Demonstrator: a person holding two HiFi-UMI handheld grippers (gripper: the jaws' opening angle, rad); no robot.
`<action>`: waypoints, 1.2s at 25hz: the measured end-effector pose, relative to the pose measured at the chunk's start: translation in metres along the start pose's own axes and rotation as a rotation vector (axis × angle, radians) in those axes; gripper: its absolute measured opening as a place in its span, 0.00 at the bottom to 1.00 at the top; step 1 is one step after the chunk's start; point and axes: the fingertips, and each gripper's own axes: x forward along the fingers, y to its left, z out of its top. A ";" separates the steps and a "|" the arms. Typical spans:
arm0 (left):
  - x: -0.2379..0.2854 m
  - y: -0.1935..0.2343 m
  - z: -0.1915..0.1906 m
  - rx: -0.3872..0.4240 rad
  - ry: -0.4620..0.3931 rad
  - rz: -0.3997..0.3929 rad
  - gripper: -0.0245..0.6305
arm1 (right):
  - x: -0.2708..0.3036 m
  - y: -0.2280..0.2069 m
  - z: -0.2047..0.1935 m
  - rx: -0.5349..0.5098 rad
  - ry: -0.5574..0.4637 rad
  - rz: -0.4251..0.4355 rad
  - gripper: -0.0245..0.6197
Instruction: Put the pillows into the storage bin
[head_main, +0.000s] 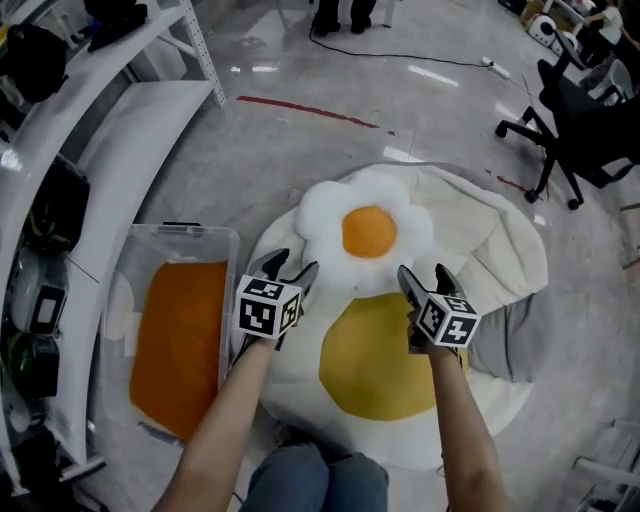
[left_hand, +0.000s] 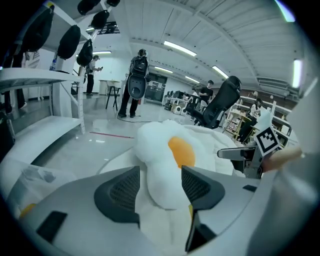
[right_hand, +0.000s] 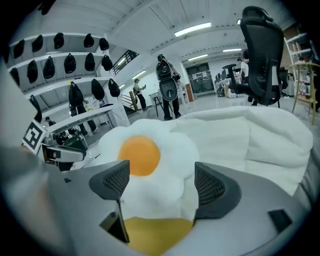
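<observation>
A small fried-egg pillow (head_main: 368, 235), white with an orange yolk, lies on top of a bigger egg pillow with a yellow yolk (head_main: 385, 360). Both rest on a white floor cushion (head_main: 500, 240). The clear storage bin (head_main: 180, 232) stands on the floor to the left and holds an orange pillow (head_main: 180, 340). My left gripper (head_main: 290, 278) is open at the small pillow's lower left edge; one white lobe (left_hand: 160, 165) shows between its jaws. My right gripper (head_main: 425, 283) is open at the pillow's lower right edge, with the pillow (right_hand: 150, 165) just ahead of its jaws.
A white shelving rack (head_main: 90, 130) with dark bags runs along the left, right beside the bin. A black office chair (head_main: 580, 120) stands at the far right. People stand at the back (left_hand: 137, 82), and a cable (head_main: 400, 55) lies on the grey floor.
</observation>
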 end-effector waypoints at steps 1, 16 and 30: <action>0.009 0.001 -0.006 0.003 -0.005 -0.002 0.43 | 0.010 -0.003 -0.008 0.004 0.001 0.006 0.66; 0.068 -0.007 -0.030 0.000 -0.039 -0.053 0.23 | 0.087 0.004 -0.066 0.136 0.117 0.098 0.39; -0.026 -0.047 0.055 0.039 -0.073 -0.071 0.13 | -0.015 0.050 0.028 -0.019 0.040 0.061 0.18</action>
